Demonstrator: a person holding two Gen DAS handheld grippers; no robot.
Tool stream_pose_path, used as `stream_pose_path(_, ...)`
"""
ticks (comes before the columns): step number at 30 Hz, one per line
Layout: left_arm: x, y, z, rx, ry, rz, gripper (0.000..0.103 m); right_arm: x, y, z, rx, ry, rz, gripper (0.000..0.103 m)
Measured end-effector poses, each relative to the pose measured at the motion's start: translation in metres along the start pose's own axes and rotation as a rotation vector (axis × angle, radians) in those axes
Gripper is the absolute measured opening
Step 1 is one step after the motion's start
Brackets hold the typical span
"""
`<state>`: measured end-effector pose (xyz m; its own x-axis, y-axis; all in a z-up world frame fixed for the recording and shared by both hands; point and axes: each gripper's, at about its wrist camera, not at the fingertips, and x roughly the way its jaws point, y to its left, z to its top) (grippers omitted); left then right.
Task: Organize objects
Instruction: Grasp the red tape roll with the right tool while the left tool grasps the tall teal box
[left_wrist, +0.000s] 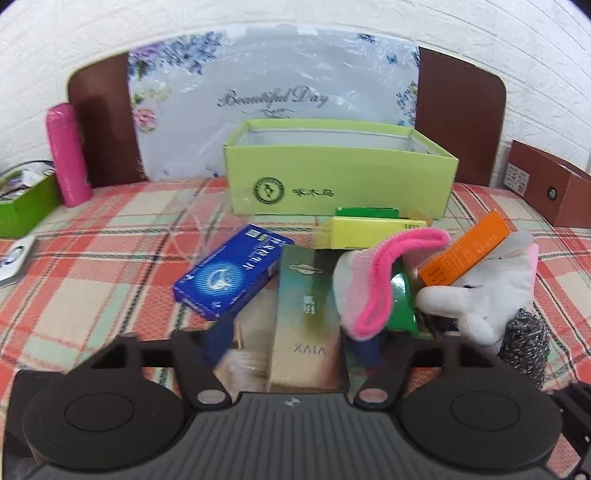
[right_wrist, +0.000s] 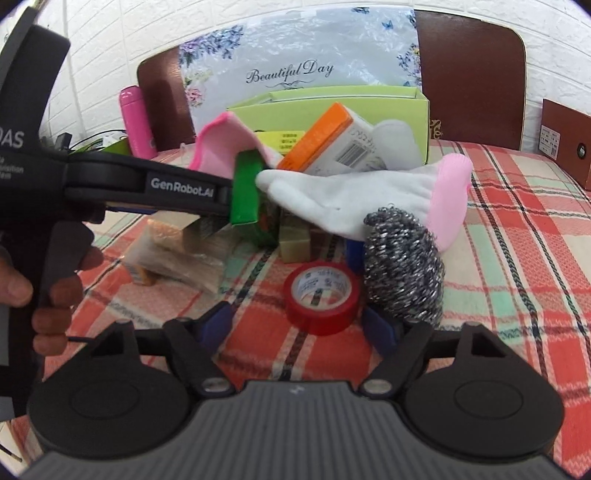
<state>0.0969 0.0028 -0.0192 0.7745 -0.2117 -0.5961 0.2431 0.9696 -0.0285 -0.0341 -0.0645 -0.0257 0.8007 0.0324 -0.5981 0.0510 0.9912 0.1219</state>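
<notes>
A pile lies on the plaid cloth in front of an open light-green box (left_wrist: 340, 177). In it are a blue carton (left_wrist: 232, 273), a yellow box (left_wrist: 373, 232), an orange box (left_wrist: 465, 254), two pink-cuffed white gloves (left_wrist: 491, 291) and a steel scourer (left_wrist: 524, 339). My left gripper (left_wrist: 291, 343) is open, and a long teal-and-beige carton (left_wrist: 306, 317) lies between its fingers with a gap on the left side. My right gripper (right_wrist: 299, 325) is open low over the cloth. A red tape roll (right_wrist: 321, 299) sits just ahead between its fingertips, and the scourer (right_wrist: 404, 269) is by the right one.
A pink bottle (left_wrist: 68, 158) and a green box (left_wrist: 26, 206) stand at the back left. A brown box (left_wrist: 546, 184) sits at the back right. A floral board and a brown headboard back the scene. A person's hand (right_wrist: 55, 295) holds the left gripper's handle at the left.
</notes>
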Motion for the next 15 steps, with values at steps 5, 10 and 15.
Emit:
stream_pose_path(5,-0.011,0.009,-0.001,-0.041,0.013,-0.084,0.045,-0.006,-0.007,-0.001,-0.013,-0.002,0.018,0.046)
stream_pose_path(10,-0.059,0.014,-0.026,0.006,0.017,-0.15,0.045,-0.033,-0.006,-0.013,-0.055,0.034,0.099,0.046)
stream_pose_path(15,-0.067,0.011,-0.053,0.038,0.081,-0.114,0.056,-0.034,-0.004,-0.018,-0.06,0.045,0.101,0.047)
